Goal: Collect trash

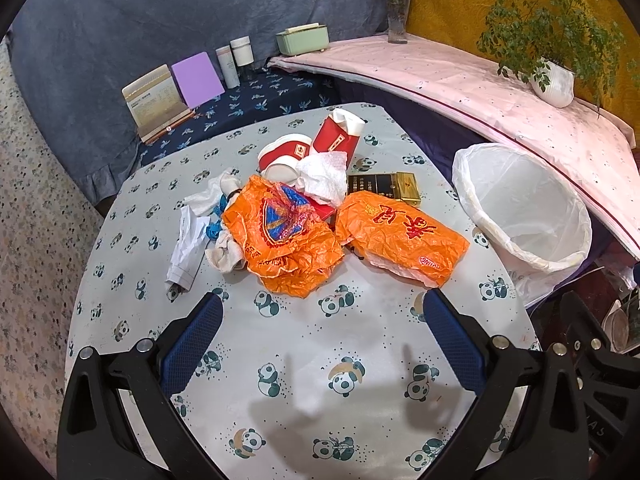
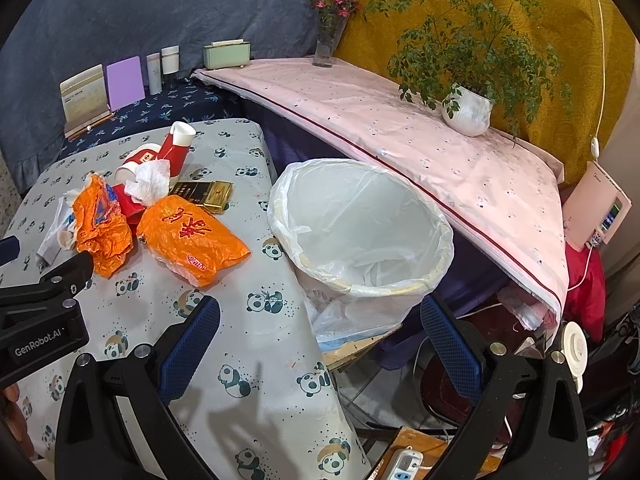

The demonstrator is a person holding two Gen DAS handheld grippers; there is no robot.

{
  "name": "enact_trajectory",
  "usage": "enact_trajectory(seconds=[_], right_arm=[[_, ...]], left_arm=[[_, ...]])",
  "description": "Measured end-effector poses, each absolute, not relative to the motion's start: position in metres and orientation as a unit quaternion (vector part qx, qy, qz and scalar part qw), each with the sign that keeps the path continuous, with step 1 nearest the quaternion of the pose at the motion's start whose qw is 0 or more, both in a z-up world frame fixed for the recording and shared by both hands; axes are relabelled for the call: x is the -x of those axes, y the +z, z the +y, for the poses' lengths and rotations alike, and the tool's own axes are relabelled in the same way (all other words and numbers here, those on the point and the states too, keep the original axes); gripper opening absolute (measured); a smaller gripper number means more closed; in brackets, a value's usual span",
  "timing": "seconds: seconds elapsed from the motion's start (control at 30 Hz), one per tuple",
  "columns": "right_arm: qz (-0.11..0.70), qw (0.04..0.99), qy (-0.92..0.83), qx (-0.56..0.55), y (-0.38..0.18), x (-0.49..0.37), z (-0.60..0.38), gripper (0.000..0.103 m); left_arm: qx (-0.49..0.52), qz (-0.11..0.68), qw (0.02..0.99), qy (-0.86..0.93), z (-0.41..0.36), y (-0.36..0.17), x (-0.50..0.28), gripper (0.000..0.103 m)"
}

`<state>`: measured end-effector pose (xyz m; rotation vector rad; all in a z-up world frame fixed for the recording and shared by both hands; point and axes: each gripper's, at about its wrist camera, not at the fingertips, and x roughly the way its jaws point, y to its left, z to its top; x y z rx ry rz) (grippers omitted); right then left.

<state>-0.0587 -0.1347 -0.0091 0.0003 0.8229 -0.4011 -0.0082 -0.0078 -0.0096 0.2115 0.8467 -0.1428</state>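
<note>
With nothing yet picked up, I hold both grippers wide apart and empty: left gripper (image 1: 323, 312) over the panda-print counter (image 1: 360, 400), the crinkled orange plastic bags (image 1: 288, 236) just ahead. My right gripper (image 2: 320, 316) faces the white-lined bin (image 2: 400, 276). Next I'd pinch a thin, slippery bag.

Bright, even indoor light, soft shadows below, strong fisheye bending at edges
</note>
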Motion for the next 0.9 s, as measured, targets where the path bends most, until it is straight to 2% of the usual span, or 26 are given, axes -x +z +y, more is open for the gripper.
enact_trajectory(seconds=[0.43,0.9], right_arm=[[0.382,0.902,-0.201,-0.011,-0.01,0.05,-0.132,0.096],[0.394,0.903,-0.169,-0.014,-0.039,0.004,-0.098,0.095]], left_arm=[[-0.072,0.406,0.908,-0.074,0.016,-0.015,-0.01,0.096],[-0.055,0.417,0.907,-0.023,0.109,-0.043,-0.064,0.096]])
